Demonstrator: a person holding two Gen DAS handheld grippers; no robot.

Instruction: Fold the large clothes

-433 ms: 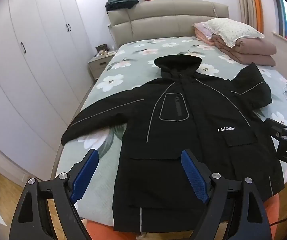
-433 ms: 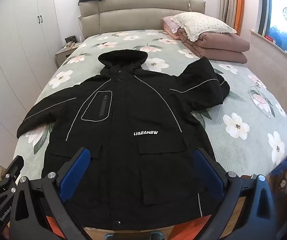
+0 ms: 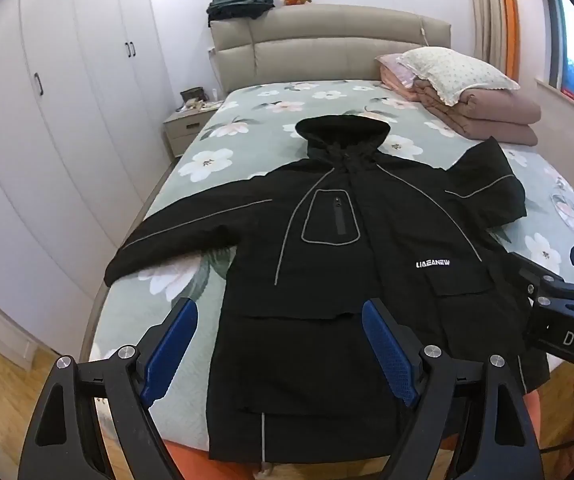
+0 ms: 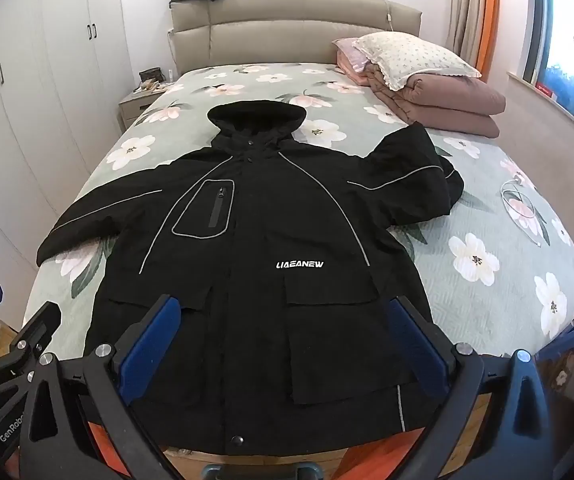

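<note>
A large black hooded jacket [image 3: 367, 264] lies flat, front up, on the flowered bed [image 3: 255, 128], hood toward the headboard, hem at the near edge. Its left sleeve is spread out; its right sleeve [image 4: 415, 168] is bent upward. It also shows in the right wrist view [image 4: 271, 248]. My left gripper [image 3: 279, 344] is open and empty above the jacket's lower left part. My right gripper [image 4: 287, 344] is open and empty above the hem; it also shows at the right edge of the left wrist view [image 3: 559, 304].
Folded pink quilts with a pillow [image 4: 427, 80] sit at the bed's far right. White wardrobes [image 3: 47, 120] line the left wall, a nightstand [image 3: 187, 124] beside the headboard. A windowsill ledge [image 4: 547, 120] runs along the right.
Both grippers have moved slightly closer to the jacket and a little lower. The jacket has not moved.
</note>
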